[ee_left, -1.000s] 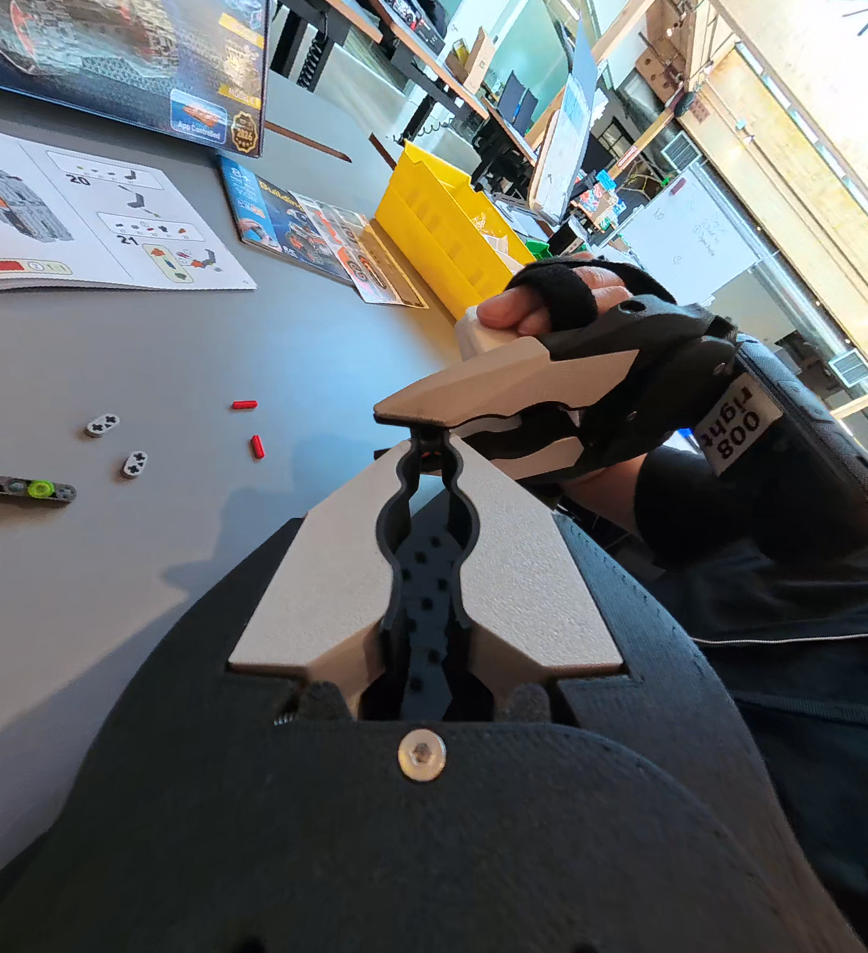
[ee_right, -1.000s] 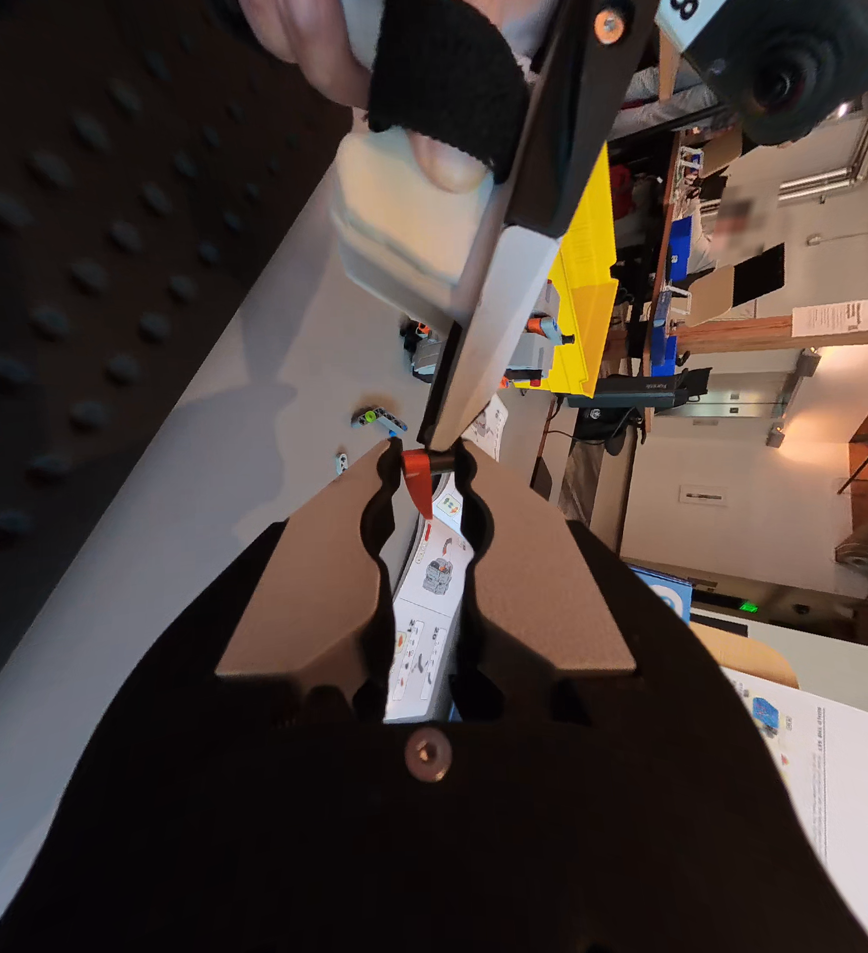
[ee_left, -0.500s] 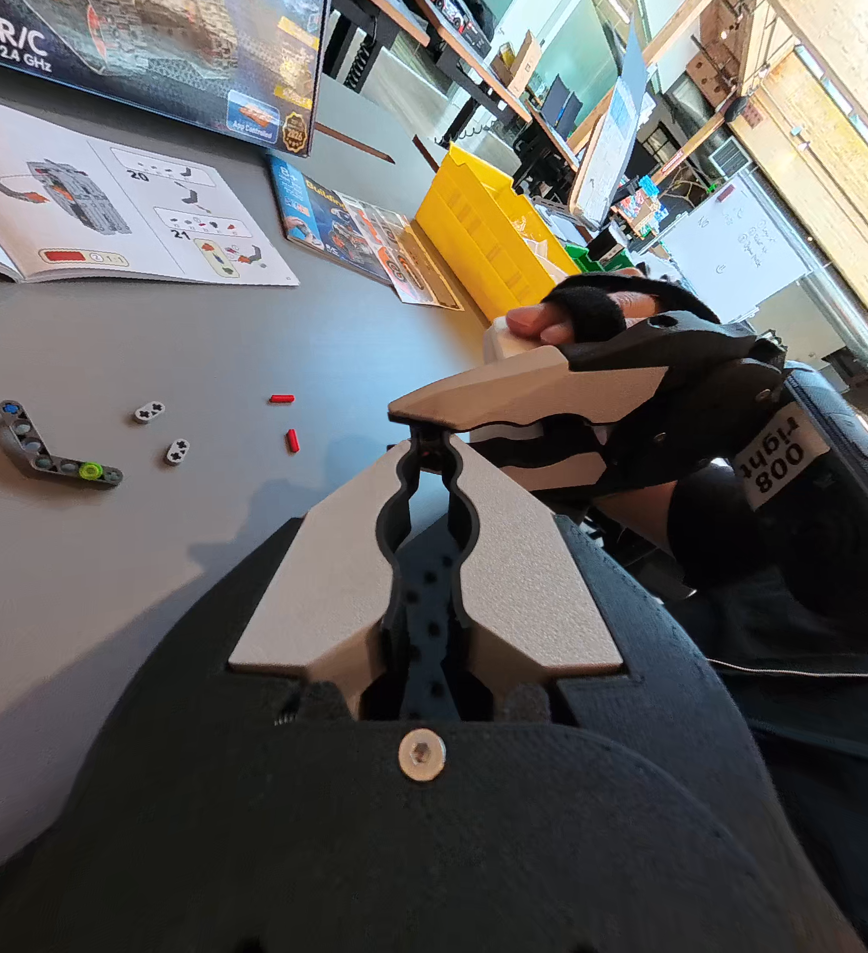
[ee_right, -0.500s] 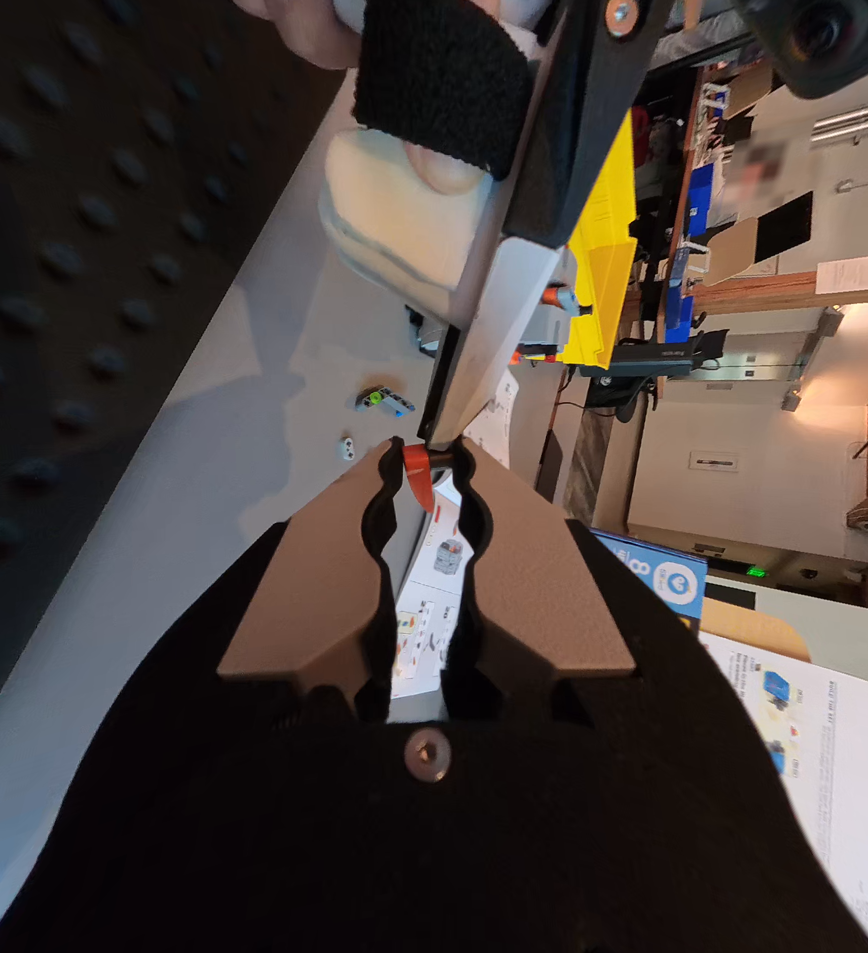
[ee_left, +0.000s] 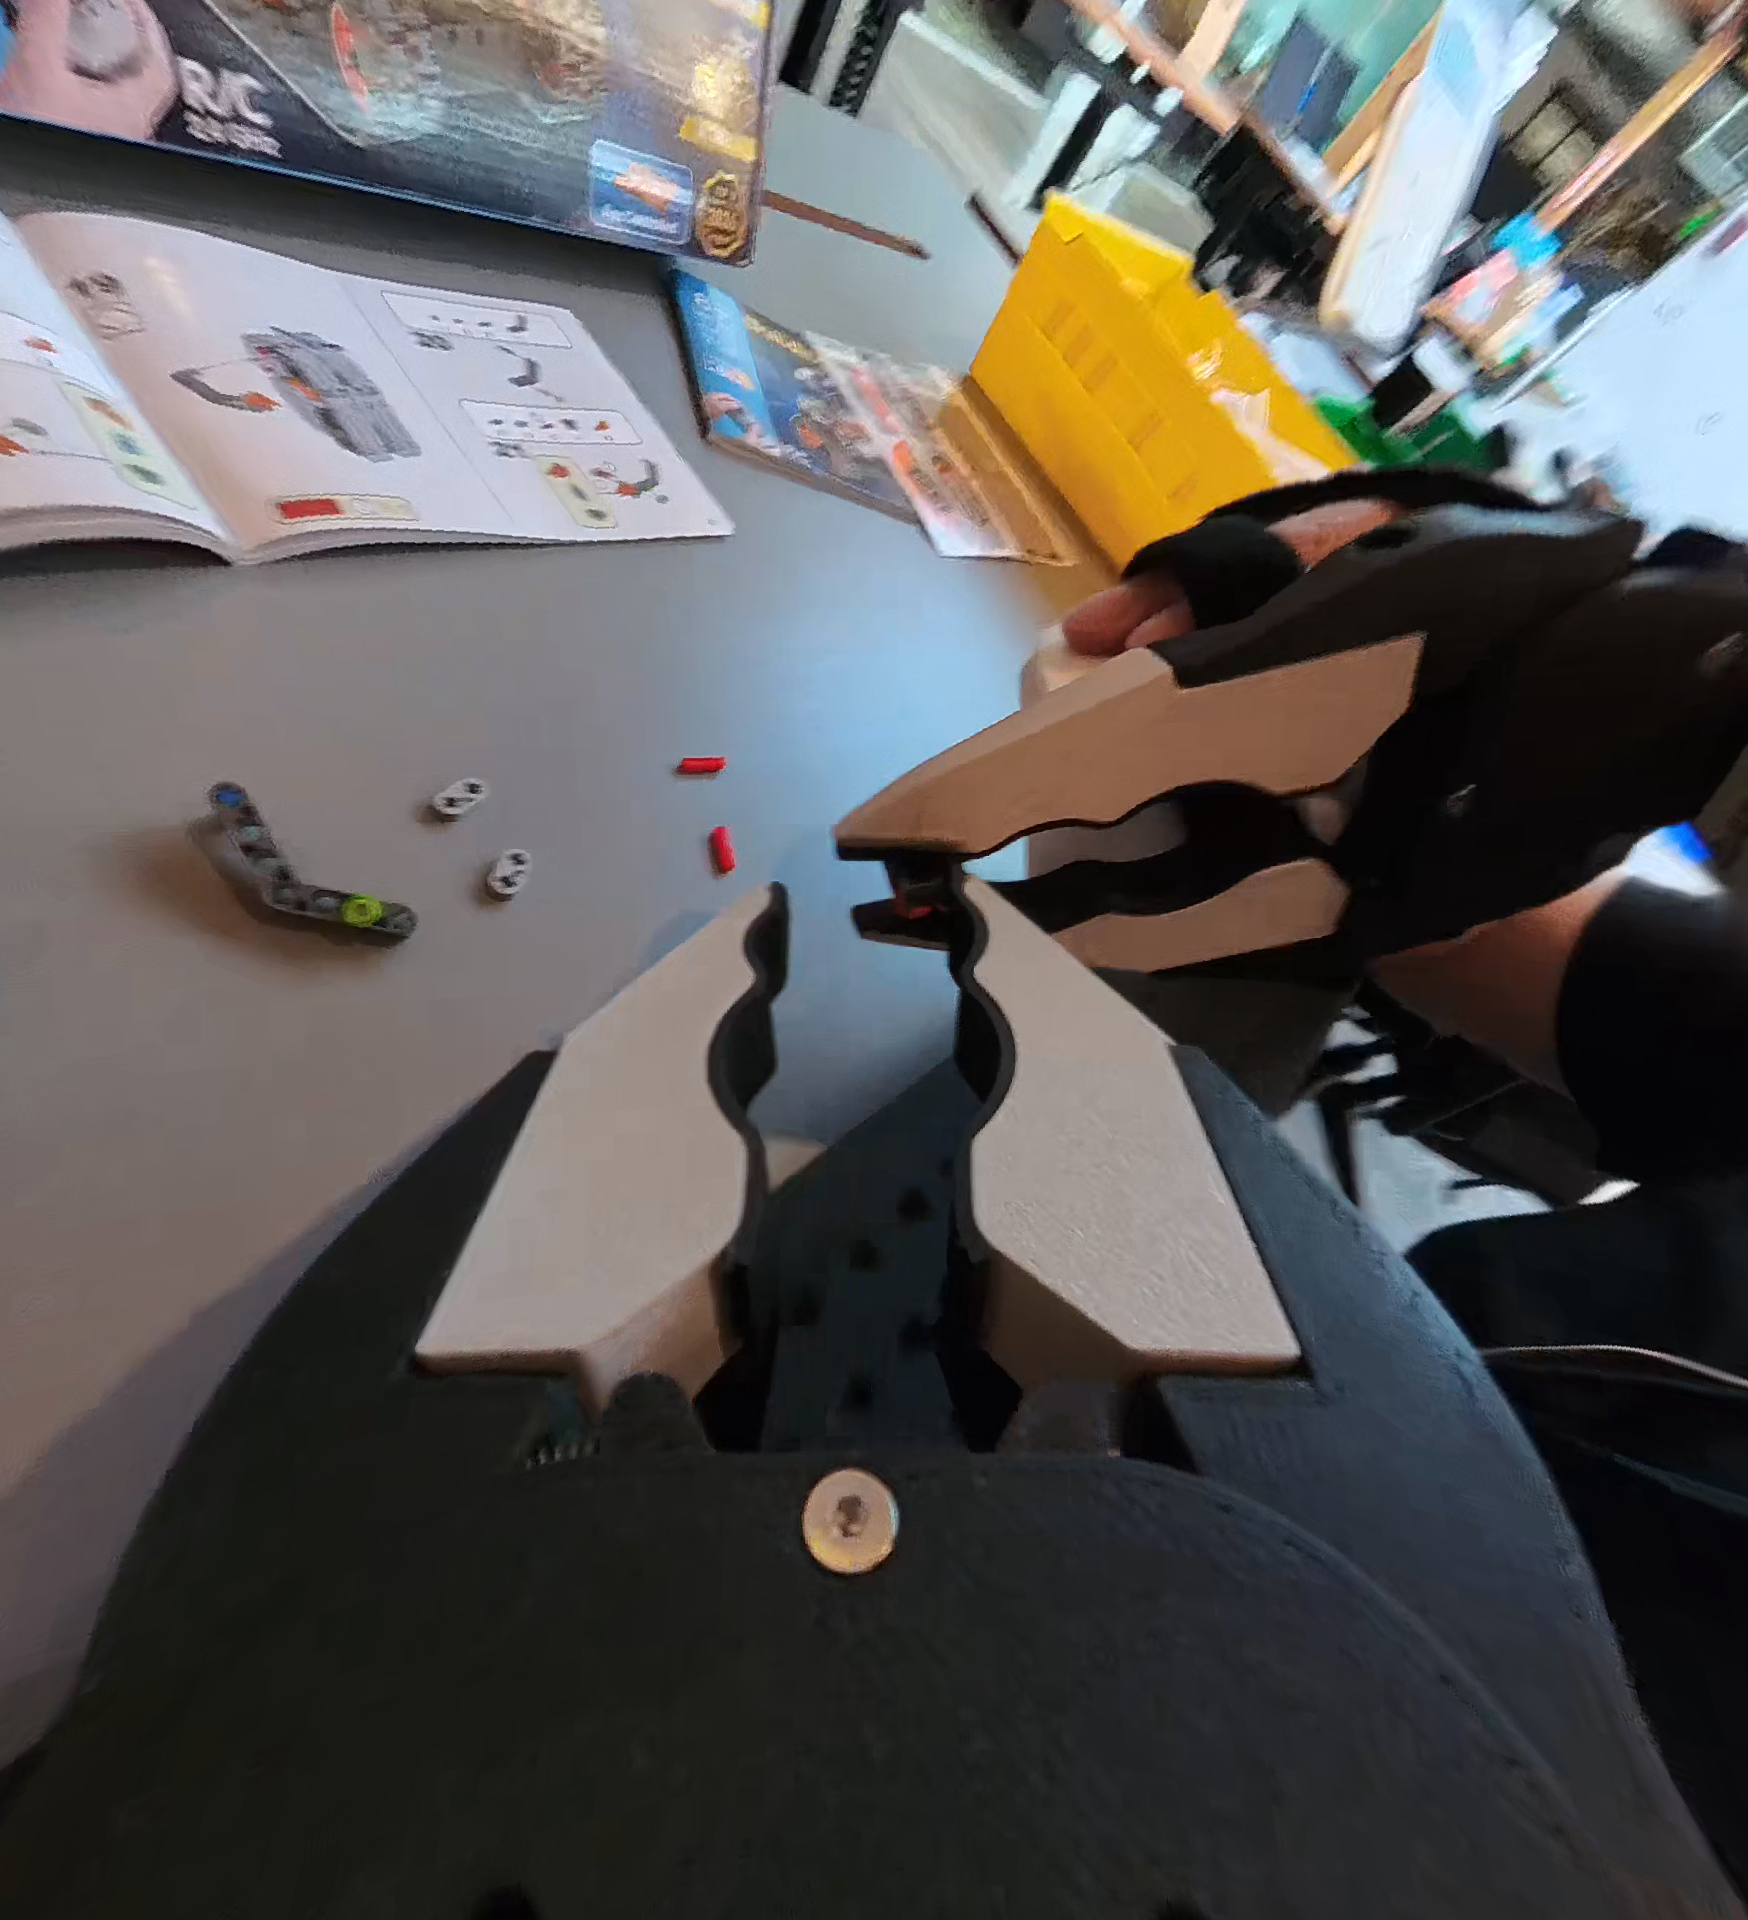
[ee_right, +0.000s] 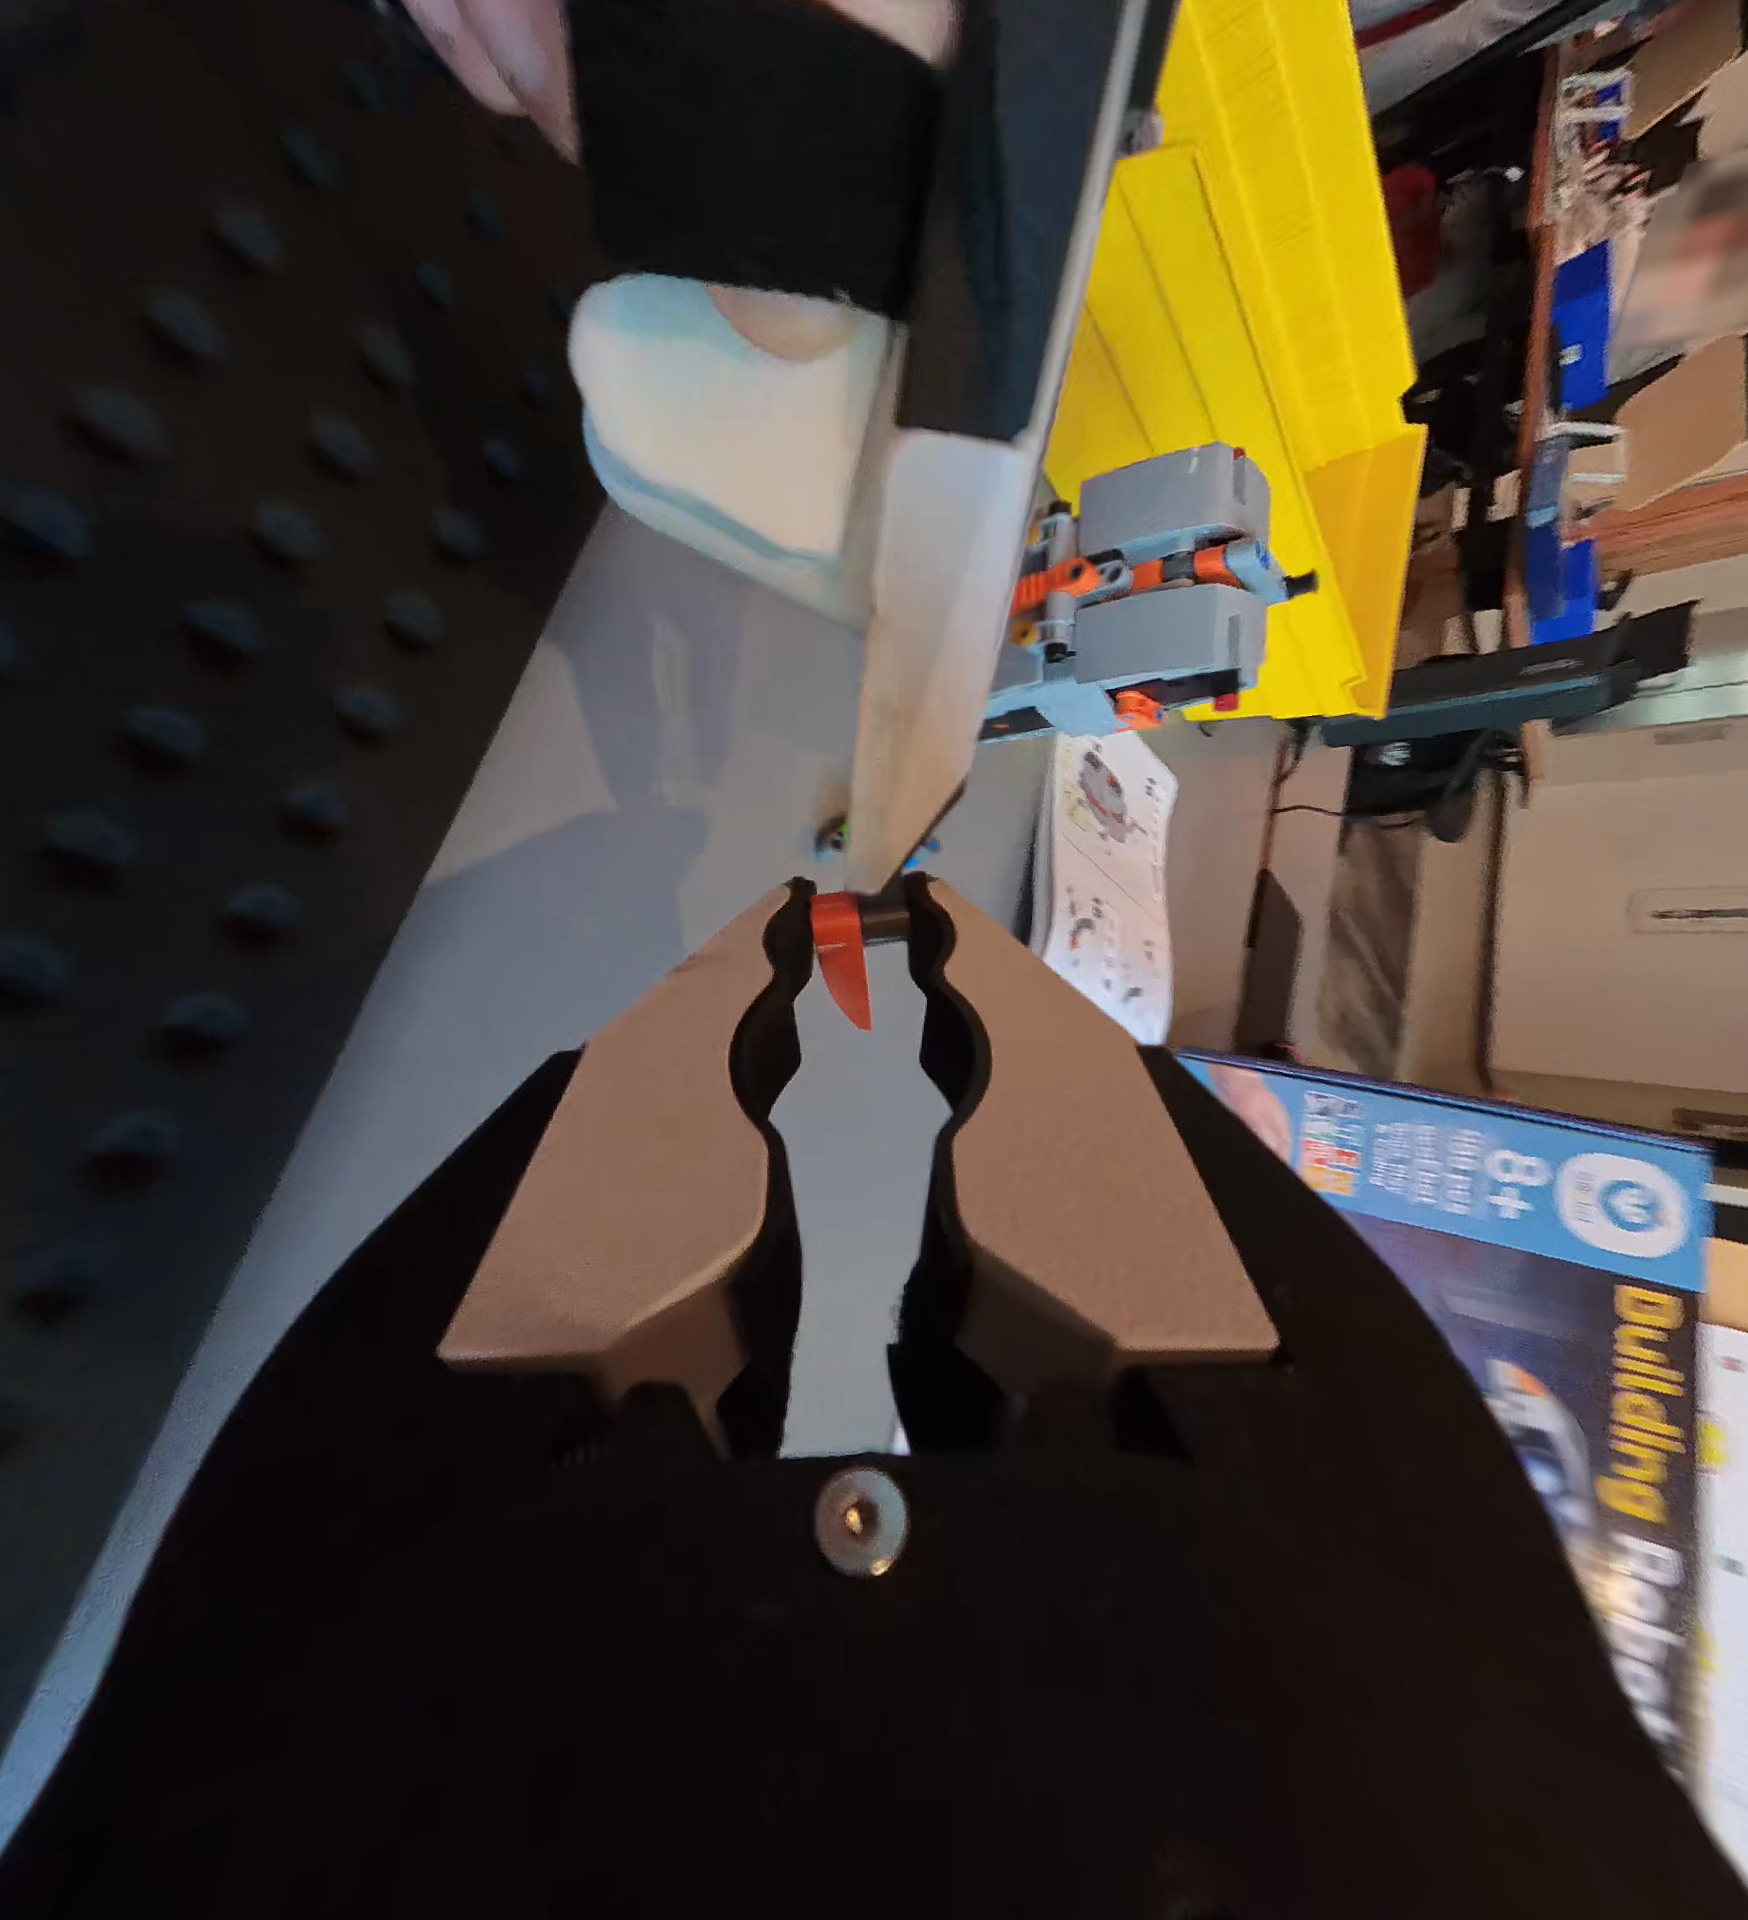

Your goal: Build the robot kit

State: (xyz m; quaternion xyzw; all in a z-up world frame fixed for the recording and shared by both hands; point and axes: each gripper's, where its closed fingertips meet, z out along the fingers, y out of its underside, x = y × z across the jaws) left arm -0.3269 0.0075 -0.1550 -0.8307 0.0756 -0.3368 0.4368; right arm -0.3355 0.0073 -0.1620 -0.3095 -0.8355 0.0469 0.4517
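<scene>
On the grey table [ee_left: 226,1091] the bent grey beam [ee_left: 298,883] lies toward the left edge, two red pins [ee_left: 720,847] right of it. My left gripper [ee_left: 865,904] is spread, empty. My right gripper [ee_right: 857,906] pinches the small orange-and-black piece [ee_right: 844,951], touching the left fingertip.

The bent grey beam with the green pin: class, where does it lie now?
In the left wrist view, the bent grey beam lies flat on the grey table, left of two small grey connectors and below the open instruction booklet.
</scene>
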